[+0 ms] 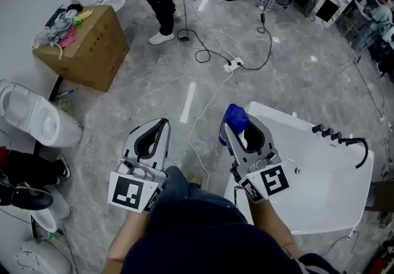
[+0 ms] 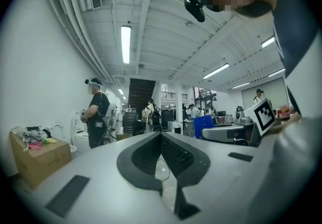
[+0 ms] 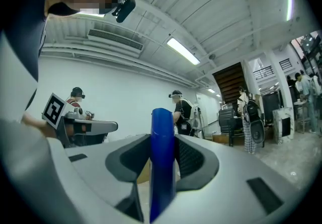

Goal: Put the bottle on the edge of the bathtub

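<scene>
The bathtub (image 1: pixel 289 117) rim at centre right lies bare; black tap fittings (image 1: pixel 340 138) block its far right end, and the right tool (image 1: pixel 239 126) gripping the blue bottle (image 1: pixel 235 116) hangs over its left end. Open floor at centre carries 1 white cable (image 1: pixel 211 99). A cardboard box (image 1: pixel 86 45) and toilet (image 1: pixel 37 120) crowd the left.

Glossy blue plastic bottle (image 3: pixel 162 157), smooth glossy white bathtub (image 1: pixel 332 196) (polished marble-look floor (image 1: pixel 295 63))
</scene>
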Demonstrator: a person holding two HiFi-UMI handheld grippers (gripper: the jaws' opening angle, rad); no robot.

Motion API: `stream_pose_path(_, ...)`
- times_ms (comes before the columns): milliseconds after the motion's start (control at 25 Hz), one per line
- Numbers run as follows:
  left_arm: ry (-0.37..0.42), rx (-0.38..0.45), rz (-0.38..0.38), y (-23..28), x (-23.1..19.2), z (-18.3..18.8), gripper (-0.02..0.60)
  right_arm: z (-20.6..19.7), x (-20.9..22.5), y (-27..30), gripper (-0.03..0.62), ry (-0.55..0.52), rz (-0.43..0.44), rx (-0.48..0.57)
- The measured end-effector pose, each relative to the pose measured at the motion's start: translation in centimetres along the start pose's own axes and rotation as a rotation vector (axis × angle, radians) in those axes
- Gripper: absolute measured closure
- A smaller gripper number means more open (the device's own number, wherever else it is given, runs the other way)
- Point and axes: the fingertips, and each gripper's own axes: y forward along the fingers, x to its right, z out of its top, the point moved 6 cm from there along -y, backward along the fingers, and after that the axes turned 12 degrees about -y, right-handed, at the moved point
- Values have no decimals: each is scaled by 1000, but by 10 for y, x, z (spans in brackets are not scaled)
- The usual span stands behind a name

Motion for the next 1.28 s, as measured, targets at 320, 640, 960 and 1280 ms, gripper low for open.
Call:
stream_pose_path(320,-21,-68,-187,114,-6,-19,558,-28,77,-11,430,10,-235,-91)
stream_pose_path(640,0,-156,-502,278,-1,-21,558,-47,177,13,430,24,-534,-151)
stream_pose_path(960,6,-288,-857,422,15,-37,558,-70,257,41,430,56,-819,-248)
stream_pose_path(1280,10,-418,-1057,477,33,-81,558,-113,274,37,430,150,-964,-381)
